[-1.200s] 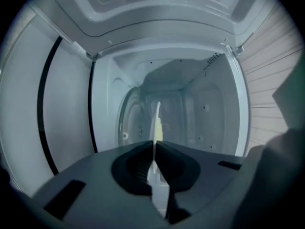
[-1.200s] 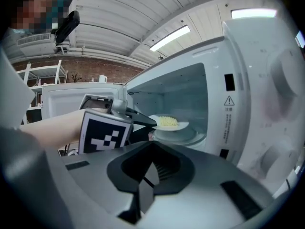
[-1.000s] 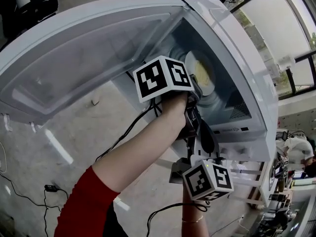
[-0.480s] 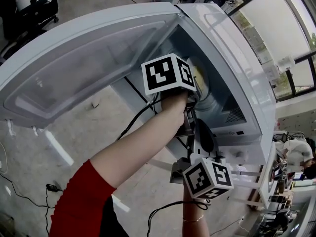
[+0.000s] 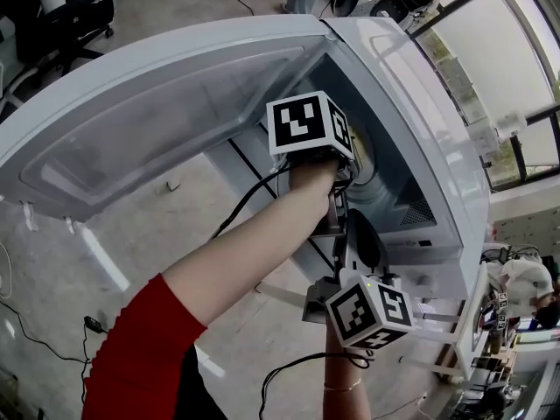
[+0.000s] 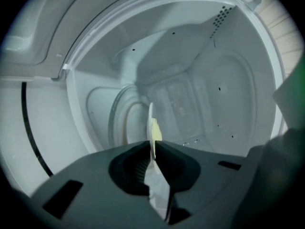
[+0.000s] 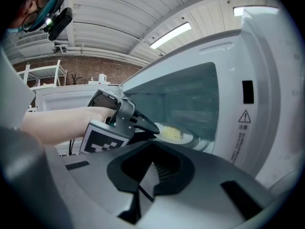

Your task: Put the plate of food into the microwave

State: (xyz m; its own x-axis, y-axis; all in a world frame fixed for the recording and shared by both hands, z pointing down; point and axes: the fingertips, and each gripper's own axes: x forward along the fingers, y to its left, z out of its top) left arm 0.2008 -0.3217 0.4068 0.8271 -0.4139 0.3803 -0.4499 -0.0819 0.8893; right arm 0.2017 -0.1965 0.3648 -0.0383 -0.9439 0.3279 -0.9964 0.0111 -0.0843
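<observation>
The white microwave [image 5: 411, 103] stands with its door [image 5: 157, 112] swung wide to the left. My left gripper [image 5: 348, 154] reaches into the cavity, shut on the rim of a white plate [image 5: 361, 151] with yellow food. In the left gripper view the plate [image 6: 151, 123] shows edge-on between the pads, over the round turntable [image 6: 121, 120]. The right gripper view shows the left gripper [image 7: 153, 127] holding the plate [image 7: 177, 135] just inside the opening. My right gripper [image 5: 357, 234] hangs below the opening, shut and empty.
Black cables [image 5: 236, 221] trail from the grippers toward the floor. The microwave's control panel side [image 7: 243, 123] carries a warning label. Chairs and clutter [image 5: 79, 7] stand far off on the floor, and a white rack [image 5: 455, 322] sits low at the right.
The left gripper has pushed a little further up and into the cavity with the plate. The right gripper has hardly moved.
</observation>
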